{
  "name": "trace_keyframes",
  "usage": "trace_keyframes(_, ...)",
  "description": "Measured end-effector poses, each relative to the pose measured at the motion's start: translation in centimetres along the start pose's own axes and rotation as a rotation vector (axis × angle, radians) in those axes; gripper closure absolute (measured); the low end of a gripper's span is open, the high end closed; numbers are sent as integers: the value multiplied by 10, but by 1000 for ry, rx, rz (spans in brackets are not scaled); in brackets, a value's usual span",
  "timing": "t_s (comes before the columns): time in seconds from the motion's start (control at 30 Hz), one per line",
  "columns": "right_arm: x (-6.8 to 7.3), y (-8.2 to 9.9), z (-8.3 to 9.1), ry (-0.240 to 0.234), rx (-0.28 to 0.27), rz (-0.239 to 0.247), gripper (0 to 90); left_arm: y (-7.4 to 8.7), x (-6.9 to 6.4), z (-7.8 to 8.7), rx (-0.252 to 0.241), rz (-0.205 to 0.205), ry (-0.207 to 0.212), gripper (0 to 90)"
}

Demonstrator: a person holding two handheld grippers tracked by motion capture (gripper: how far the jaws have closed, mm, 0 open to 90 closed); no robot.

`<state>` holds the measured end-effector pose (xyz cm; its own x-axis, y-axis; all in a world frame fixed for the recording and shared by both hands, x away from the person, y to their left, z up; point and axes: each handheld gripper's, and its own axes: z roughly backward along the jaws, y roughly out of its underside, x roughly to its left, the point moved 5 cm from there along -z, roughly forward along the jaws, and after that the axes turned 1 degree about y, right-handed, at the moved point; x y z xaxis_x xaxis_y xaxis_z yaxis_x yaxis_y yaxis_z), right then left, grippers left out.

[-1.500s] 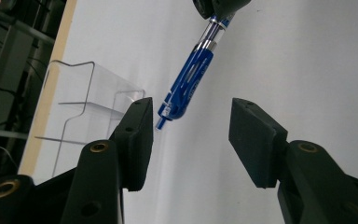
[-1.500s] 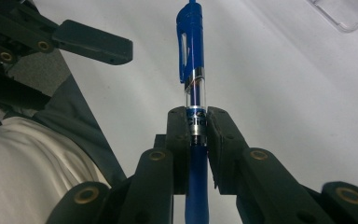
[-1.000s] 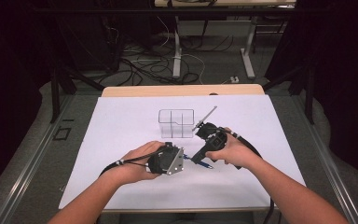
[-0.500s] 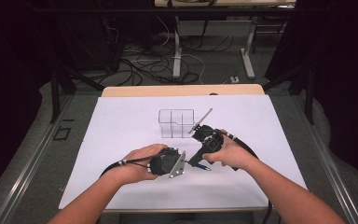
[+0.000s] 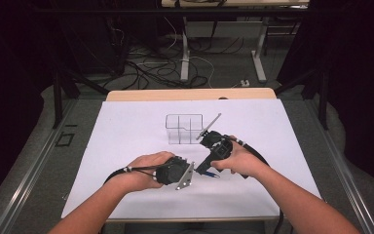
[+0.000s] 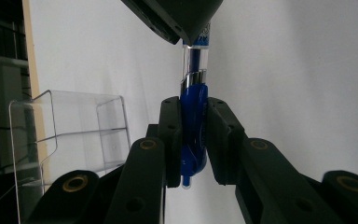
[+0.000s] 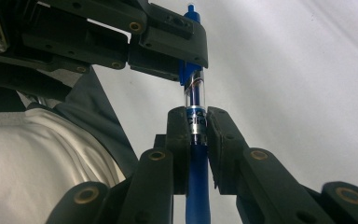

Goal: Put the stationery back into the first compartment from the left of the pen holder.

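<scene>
I have both tools clamped on one blue click pen point(image 6: 193, 135): my left tool point(image 6: 192, 140) grips the clip end, my right tool point(image 7: 197, 140) grips the barrel just below the clear section. The pen spans between them above the white surface point(image 5: 126, 131). A clear divided organizer point(image 5: 184, 128) stands just beyond the right tool.

Pen point(image 5: 210, 172) spans between left gripper point(image 5: 187, 174) and right gripper point(image 5: 205, 168), both on table point(image 5: 126, 126), clear organiser point(image 5: 184, 128) behind them.
</scene>
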<state>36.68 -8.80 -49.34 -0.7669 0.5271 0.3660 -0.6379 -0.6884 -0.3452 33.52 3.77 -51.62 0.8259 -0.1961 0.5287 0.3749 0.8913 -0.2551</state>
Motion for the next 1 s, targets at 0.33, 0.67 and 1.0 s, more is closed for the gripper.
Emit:
trace_keyframes(0.33,-4,-3,8,28,-96,26,662,2,4,2,8,48,8,779)
trace_keyframes(0.67,-6,-2,33,57,-295,59,432,10,13,1,16,131,5,780)
trace_keyframes(1.0,-11,0,47,116,-411,74,365,13,23,0,-25,243,-5,780)
